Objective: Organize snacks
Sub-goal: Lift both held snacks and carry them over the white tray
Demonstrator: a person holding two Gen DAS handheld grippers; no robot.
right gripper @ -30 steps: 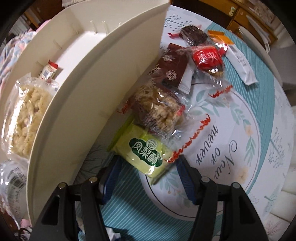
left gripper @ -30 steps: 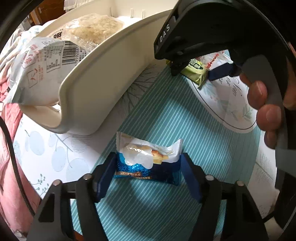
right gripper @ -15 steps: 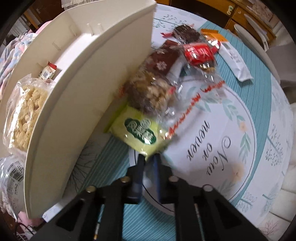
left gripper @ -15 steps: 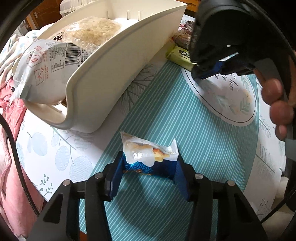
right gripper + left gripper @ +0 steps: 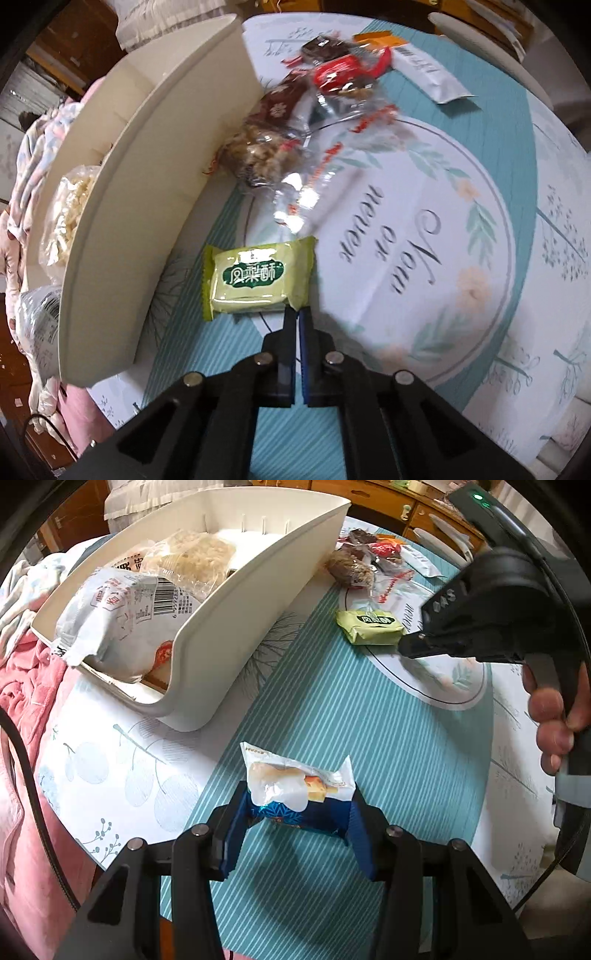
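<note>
The blue-and-white snack packet (image 5: 299, 794) hides its side edges behind the left jaws. The pile of clear-wrapped snacks (image 5: 295, 122) is motion-blurred (labels unreadable). The white bin (image 5: 147, 184) wall conceals most of its contents in the right wrist view.

A lived-in home, most likely a dining or living room, is showing here: a printed tablecloth (image 5: 436, 229) with leaves, teal stripes and a script motto is covering the table, and wooden cabinets with drawers (image 5: 391, 506) are standing at the far side. Pink and floral bedding or clothing (image 5: 26, 686) is lying heaped at the left edge, just beside a white plastic bin (image 5: 236, 620). Wrapped snacks (image 5: 317, 92) are sitting scattered on the far part of the cloth, and more packets are lying in the bin.
</note>
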